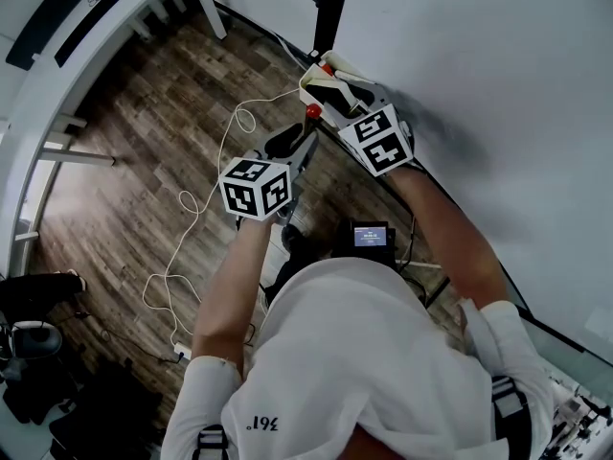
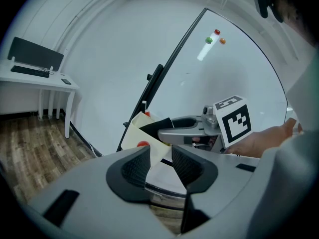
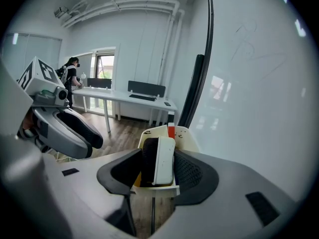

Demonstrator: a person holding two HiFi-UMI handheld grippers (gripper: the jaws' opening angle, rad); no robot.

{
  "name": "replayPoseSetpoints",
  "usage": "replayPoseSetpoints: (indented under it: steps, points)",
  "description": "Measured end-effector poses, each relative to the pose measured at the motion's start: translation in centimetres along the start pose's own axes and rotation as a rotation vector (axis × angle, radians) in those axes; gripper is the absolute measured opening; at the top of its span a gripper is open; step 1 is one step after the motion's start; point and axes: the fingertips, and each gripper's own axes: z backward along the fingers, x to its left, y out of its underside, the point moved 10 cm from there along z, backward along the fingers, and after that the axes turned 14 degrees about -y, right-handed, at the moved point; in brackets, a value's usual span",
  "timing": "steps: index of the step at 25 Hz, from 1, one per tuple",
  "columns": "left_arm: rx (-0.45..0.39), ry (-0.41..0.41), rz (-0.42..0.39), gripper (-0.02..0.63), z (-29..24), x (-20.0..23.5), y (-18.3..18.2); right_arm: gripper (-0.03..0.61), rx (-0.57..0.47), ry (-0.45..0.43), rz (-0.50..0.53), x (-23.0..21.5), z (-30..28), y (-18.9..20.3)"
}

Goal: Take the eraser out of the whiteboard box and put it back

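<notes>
The right gripper [image 3: 160, 158] is clamped on a white plastic eraser with a black felt face [image 3: 164, 164], held upright at the mouth of the cream plastic whiteboard box [image 3: 185, 134], where a red marker [image 3: 171, 131] stands behind it. The left gripper [image 2: 160, 157] hangs just beside, jaws parted with nothing between them. The box sits at the foot of the glossy white whiteboard [image 3: 259, 83]. The eraser looks barely clear of the box, if at all: whether lift-out or return cannot be told, and release is not yet done. No brand is legible; small dark print on the person's white shirt [image 1: 383, 353] is too small to read
</notes>
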Motion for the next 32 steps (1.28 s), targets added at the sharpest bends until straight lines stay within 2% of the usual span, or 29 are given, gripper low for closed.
replayPoseSetpoints:
  steps: [17, 32]
  points:
    - [-0.008, 0.004, -0.006, 0.124, 0.5, -0.6, 0.3, 0.204, -0.014, 0.017, -0.002, 0.4, 1.2, 0.5]
    - [-0.044, 0.011, -0.008, 0.124, 1.9, -1.5, -0.3, 0.202, -0.114, 0.053, 0.004, 1.2, 4.9, -0.4]
